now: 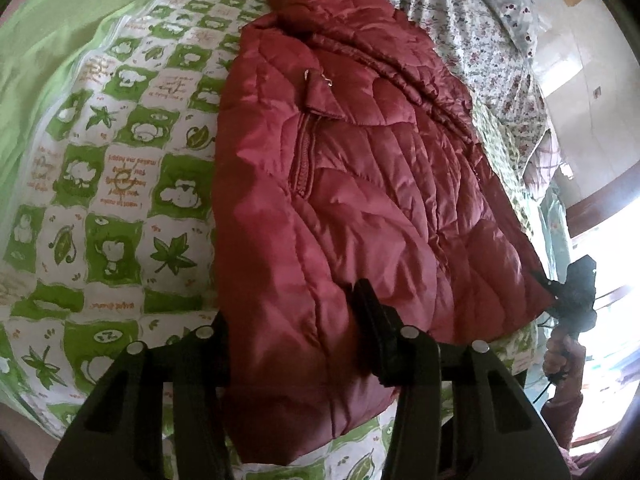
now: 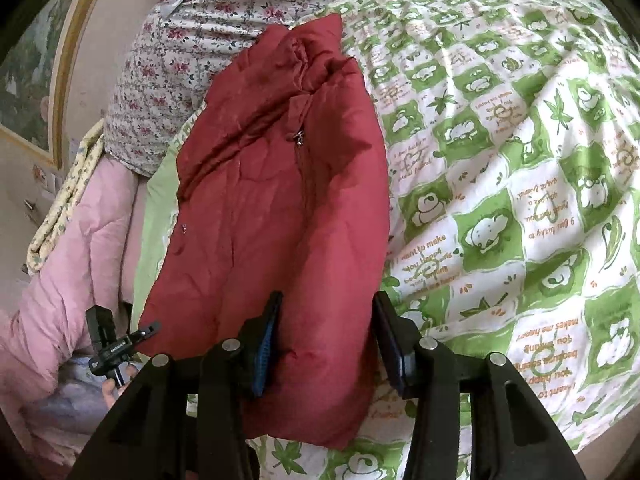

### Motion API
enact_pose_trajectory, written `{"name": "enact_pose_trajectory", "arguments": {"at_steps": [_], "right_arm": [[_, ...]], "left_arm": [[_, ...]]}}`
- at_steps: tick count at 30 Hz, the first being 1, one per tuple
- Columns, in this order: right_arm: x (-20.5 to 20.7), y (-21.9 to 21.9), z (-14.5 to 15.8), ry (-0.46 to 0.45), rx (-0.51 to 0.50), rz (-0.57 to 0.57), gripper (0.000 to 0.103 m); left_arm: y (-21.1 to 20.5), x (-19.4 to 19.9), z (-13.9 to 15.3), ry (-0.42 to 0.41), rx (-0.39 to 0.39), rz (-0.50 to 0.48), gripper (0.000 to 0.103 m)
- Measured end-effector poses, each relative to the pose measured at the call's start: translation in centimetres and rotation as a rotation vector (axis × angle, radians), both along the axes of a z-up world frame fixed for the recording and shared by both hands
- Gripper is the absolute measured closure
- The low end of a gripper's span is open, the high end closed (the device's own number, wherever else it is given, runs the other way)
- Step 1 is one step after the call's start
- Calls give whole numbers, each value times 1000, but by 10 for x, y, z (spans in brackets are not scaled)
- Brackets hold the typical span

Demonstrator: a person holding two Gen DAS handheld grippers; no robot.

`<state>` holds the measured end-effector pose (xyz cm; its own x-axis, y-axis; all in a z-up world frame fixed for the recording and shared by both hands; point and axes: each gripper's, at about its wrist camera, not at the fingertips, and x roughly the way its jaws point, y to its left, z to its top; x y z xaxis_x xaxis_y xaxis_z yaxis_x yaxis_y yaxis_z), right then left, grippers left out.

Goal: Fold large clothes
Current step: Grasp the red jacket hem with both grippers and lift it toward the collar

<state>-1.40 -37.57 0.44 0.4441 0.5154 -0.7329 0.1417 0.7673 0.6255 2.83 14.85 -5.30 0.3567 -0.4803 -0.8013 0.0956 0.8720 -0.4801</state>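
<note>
Bed under green-white checked quilt; floral bedding behind; framed picture on wall; bright window.

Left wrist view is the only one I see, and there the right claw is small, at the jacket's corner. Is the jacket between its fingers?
Observer: Yes. In the right wrist view the hem of the red jacket fills the gap between the fingers of the right claw.
Operator: I see the zip, but not how far up it is pulled.
Observer: The metal zipper pull sits high, near the jacket's top end.
Operator: What lies beyond the jacket on that side?
Observer: A pink quilt, bunched up past the jacket's edge.
</note>
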Motion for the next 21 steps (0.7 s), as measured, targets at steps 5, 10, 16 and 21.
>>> {"name": "enact_pose_trajectory", "arguments": {"at_steps": [5,10,16,21], "right_arm": [[-3,6,6,-19,-21,29,70],[-6,11,21,-66,-39,74,83],[-10,8,21,-74,-10,77,84],[-12,2,22,-88,44,73,84]], "left_arm": [[-2,-4,3,-19,16,-11,59],[-6,-10,12,-66,39,-39,79],[-5,-13,22,-99,51,-59,81],[-5,-14,35,-130,28,-71,82]]}}
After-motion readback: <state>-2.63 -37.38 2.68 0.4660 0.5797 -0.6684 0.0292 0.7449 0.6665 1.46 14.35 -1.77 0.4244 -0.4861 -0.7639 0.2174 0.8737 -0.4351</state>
